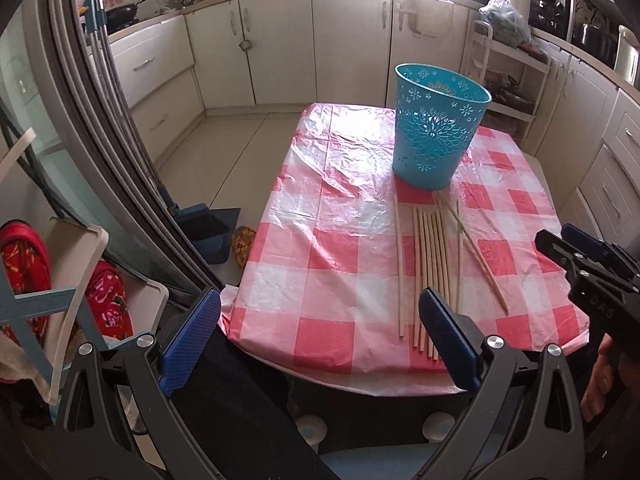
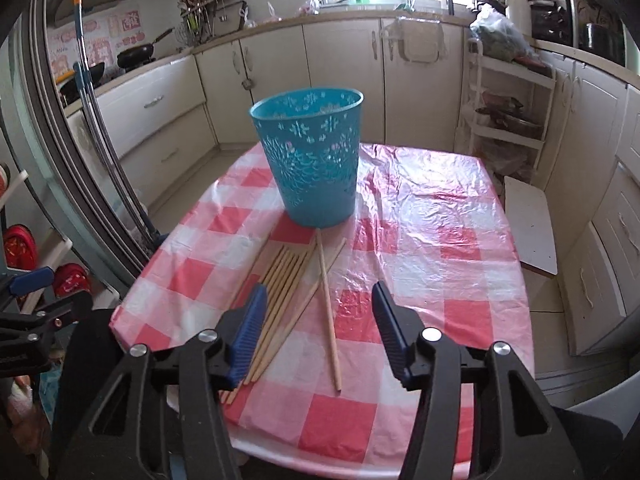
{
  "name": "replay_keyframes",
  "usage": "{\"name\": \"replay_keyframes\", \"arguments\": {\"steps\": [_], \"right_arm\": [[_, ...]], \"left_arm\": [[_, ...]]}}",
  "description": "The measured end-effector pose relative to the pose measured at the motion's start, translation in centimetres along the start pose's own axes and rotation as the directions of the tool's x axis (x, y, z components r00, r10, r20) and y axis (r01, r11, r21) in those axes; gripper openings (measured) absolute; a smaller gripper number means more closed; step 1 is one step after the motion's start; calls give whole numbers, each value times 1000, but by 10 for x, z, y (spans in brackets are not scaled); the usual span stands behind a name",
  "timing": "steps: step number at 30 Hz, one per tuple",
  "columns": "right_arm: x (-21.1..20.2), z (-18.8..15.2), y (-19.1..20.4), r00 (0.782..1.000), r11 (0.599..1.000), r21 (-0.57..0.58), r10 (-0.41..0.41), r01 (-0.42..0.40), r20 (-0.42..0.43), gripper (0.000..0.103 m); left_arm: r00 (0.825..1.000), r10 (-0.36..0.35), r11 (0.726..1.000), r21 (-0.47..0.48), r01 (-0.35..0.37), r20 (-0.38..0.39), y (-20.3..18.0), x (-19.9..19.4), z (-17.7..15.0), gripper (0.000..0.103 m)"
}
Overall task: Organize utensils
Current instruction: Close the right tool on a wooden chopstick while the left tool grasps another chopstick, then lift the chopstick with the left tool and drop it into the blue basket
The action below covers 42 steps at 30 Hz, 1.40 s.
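Observation:
Several wooden chopsticks [image 1: 430,264] lie side by side on the red-and-white checked tablecloth [image 1: 320,248], in front of an upright blue perforated basket [image 1: 436,128]. One or two chopsticks lie crossed to the right of the row. My left gripper [image 1: 320,340] is open and empty, held low over the table's near edge, left of the chopstick ends. My right gripper [image 2: 318,332] is open and empty, just above the near ends of the chopsticks [image 2: 288,296]; the basket [image 2: 312,160] stands behind them. The right gripper also shows at the right edge of the left wrist view [image 1: 576,256].
Kitchen cabinets [image 1: 280,48] ring the room. A sliding door frame [image 1: 100,120] and a rack with red items [image 1: 24,264] stand at the left. A white shelf unit [image 2: 508,112] and a white board [image 2: 530,224] are to the table's right.

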State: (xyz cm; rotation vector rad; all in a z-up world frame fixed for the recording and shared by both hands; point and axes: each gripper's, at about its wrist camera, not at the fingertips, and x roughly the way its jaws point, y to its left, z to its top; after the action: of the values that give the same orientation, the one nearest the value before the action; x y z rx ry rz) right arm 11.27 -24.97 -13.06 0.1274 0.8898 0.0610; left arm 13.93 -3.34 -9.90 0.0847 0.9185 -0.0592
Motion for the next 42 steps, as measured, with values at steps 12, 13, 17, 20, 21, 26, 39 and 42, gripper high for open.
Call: {"name": "replay_keyframes", "arguments": {"steps": [12, 13, 17, 20, 21, 26, 39, 42], "right_arm": [[114, 27, 1, 986, 996, -71, 35, -48, -163, 22], [120, 28, 1, 984, 996, -80, 32, -46, -173, 20], [134, 32, -4, 980, 994, -95, 40, -60, -196, 6], [128, 35, -13, 982, 995, -71, 59, -73, -182, 6], [124, 36, -17, 983, 996, -55, 65, -76, -172, 6], [97, 31, -42, 985, 994, 54, 103, -97, -137, 6], [107, 13, -54, 980, 993, 98, 85, -68, -178, 6], [112, 9, -57, 978, 992, 106, 85, -66, -191, 6]], "left_arm": [[992, -33, 999, 30, 37, -122, -25, 98, 31, 93], [991, -37, 999, 30, 41, -128, -28, 105, 34, 92], [988, -48, 998, 29, 52, -145, -36, 125, 42, 90], [983, -73, 997, 20, 77, -171, -42, 140, 46, 85], [981, -81, 996, 16, 85, -176, -44, 145, 48, 82], [981, -73, 996, 45, 82, -180, -63, 162, 58, 76], [975, -77, 989, 105, 101, -209, -93, 200, 76, 13], [975, -68, 984, 149, 101, -212, -101, 199, 76, 5]]}}
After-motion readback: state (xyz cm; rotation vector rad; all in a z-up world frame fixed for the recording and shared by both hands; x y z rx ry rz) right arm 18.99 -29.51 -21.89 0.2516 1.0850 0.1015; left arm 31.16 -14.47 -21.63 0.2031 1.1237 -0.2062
